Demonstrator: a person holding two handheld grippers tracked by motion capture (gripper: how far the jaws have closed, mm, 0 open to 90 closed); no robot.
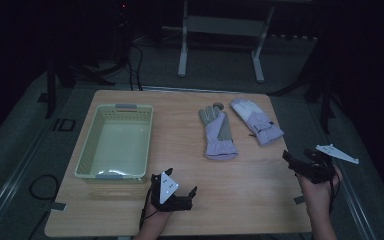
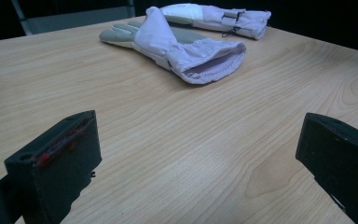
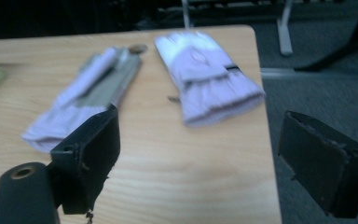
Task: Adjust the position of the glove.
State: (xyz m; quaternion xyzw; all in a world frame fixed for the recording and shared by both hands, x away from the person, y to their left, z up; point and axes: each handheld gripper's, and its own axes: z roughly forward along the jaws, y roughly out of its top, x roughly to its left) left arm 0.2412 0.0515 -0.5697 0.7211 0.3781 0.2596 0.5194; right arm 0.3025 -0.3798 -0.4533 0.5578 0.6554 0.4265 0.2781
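Both tongs are standing released, holding nothing: the left gripper [image 1: 180, 192] is hovering over the wooden table [image 1: 230, 195] just off the near corner of the pale green basket [image 1: 114, 141], and the right gripper [image 1: 300, 165] is hanging at the table's far side from the basket, out by the edge, jaws spread wide in its own view. Two lilac gloves are lying flat on the table beyond the basket's right flank: the nearer glove [image 1: 217, 132] with grey palm patches, cuff mouth gaping toward the left gripper [image 2: 182, 51], and the farther glove [image 1: 256, 121] angled beside it, fingertips close but cuffs apart [image 3: 205, 79]. The basket is sitting empty, well apart from both gloves. By appearance the gloves are padded fabric: light, soft, limp, likely to sag and fold when lifted, not fragile, and not slippery against the jaw pads. The gathered elastic cuff is offering the firmest, thickest bite; a pinch across the cuff rim of the nearer glove is judged the soundest hold, since fingers or thin palm cloth may slip or drag.
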